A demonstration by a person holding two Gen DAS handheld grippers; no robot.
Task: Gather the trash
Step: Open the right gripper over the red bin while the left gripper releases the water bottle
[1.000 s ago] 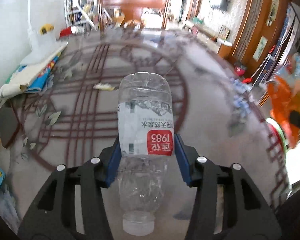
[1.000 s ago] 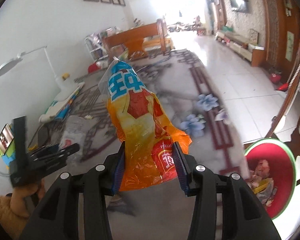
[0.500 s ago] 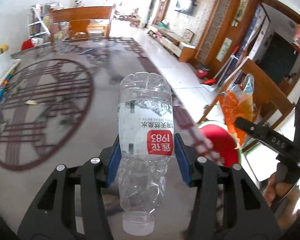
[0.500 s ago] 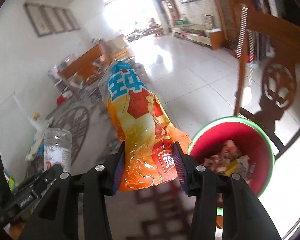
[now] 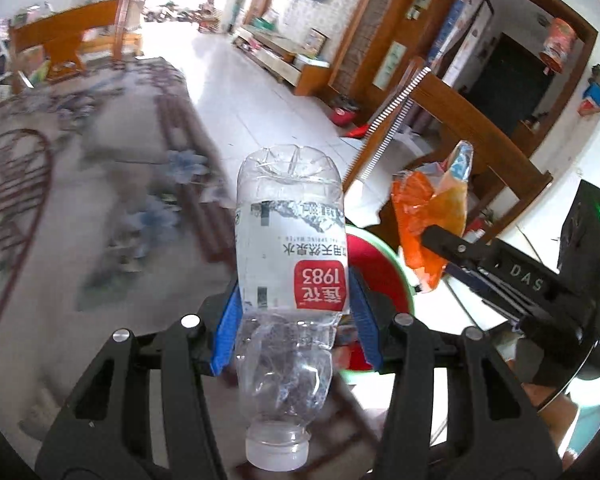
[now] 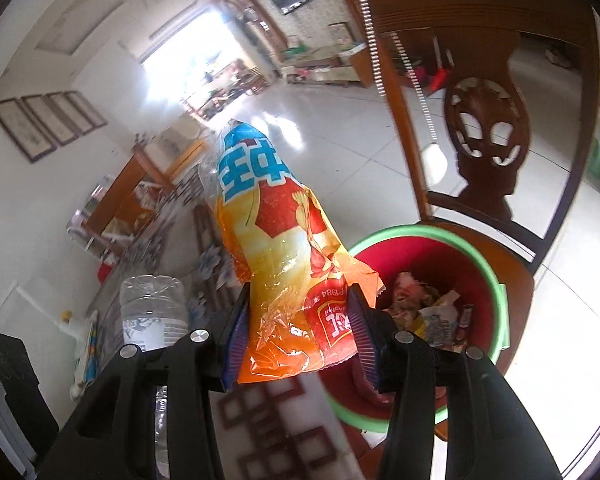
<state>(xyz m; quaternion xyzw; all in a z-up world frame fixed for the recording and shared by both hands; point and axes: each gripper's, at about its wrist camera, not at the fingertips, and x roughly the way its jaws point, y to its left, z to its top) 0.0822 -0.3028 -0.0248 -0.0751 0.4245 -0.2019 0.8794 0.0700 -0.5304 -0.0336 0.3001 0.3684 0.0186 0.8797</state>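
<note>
Drop-off stage, I'd say: the red bin [image 6: 488,280] sits on the floor just ahead. Left hand-held gripper [image 5: 296,324] clamps the empty bottle [image 5: 290,256]; right hand-held gripper [image 6: 300,340], jaws just easing apart, pinches the orange wrapper [image 6: 284,264]. Next: get over the rim, release.

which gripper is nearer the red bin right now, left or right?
Right. The right gripper, holding the orange snack bag, sits at the red bin rim. The left gripper, holding the plastic bottle, is farther back beside it.

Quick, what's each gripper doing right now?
Left gripper: closed on the plastic bottle.
Right gripper: jaws just opening, orange snack bag between them.
</note>
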